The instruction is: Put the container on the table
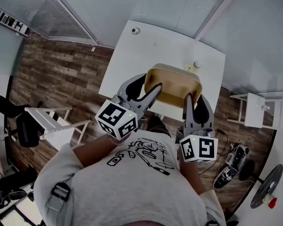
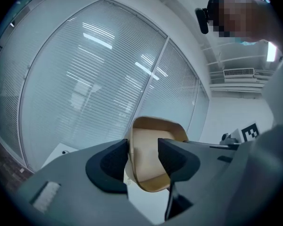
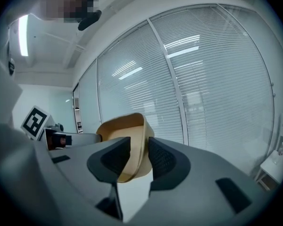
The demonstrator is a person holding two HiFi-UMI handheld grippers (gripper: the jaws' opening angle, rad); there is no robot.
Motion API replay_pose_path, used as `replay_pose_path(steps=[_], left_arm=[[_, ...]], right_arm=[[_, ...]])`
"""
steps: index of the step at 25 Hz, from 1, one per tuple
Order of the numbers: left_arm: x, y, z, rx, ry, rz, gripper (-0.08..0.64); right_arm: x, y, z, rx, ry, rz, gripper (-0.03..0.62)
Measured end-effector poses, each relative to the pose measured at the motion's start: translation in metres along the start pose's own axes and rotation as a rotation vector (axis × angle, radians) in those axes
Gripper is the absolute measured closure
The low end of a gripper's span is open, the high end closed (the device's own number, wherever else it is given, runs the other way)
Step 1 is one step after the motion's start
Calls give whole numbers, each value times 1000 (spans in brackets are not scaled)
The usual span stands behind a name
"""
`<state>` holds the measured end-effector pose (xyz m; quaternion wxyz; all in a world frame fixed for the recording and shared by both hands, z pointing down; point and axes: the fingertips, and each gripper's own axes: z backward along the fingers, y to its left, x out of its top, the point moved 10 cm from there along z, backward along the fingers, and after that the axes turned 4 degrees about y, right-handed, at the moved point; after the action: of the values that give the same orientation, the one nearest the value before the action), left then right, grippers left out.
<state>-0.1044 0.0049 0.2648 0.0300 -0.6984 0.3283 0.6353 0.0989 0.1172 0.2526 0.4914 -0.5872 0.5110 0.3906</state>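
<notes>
As the left hand-held gripper (image 1: 152,84) and right hand-held gripper (image 1: 195,100) pinch its walls, the container (image 1: 174,81) looks empty.

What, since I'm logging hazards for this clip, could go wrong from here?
1. The left tongs and right tongs each pinch only a thin side wall of the container; it may slip or tilt if one shifts.
2. A small bottle stands on the table just past the container; placing it too far forward could knock the bottle.
3. The container hangs over the table's near edge; lowering it there might leave it overhanging.
</notes>
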Motion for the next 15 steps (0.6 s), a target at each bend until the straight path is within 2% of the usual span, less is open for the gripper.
replay_pose_path(steps=[10, 15], left_arm=[[12, -13, -78, 43, -3, 2, 373], [11, -11, -100, 57, -6, 8, 373]], right_arm=[[20, -79, -36, 44, 10, 9, 483], [22, -98, -50, 56, 23, 11, 483]])
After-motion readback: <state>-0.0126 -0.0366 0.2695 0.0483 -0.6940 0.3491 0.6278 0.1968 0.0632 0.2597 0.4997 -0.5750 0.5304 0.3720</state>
